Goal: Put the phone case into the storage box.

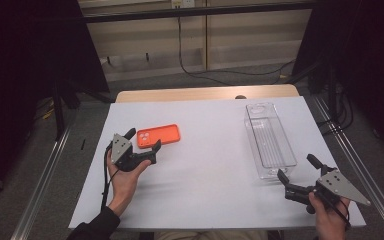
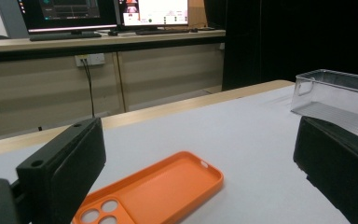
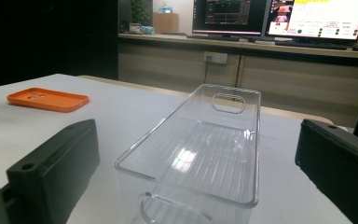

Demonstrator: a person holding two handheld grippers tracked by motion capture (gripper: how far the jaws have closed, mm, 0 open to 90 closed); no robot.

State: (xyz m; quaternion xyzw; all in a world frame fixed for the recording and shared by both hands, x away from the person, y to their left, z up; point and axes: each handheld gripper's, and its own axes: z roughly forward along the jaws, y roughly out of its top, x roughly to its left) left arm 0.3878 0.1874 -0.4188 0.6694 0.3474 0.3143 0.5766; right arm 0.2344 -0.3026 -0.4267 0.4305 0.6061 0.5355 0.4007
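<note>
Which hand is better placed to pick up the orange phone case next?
Left. The left gripper is open with its fingers either side of the orange phone case. The right gripper sits across the table by the clear bin.

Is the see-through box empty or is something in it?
Empty. Through the clear box you see just its ribbed bottom; the orange phone case lies apart.

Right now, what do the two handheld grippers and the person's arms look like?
Both are matte black tools with two blocky black tongs. The left gripper and right gripper each carry a grey three-cornered plate dotted with small holes. A black cable trails from the left one along the forearm. A dark sleeve covers the left arm; the right hand is bare.
</note>
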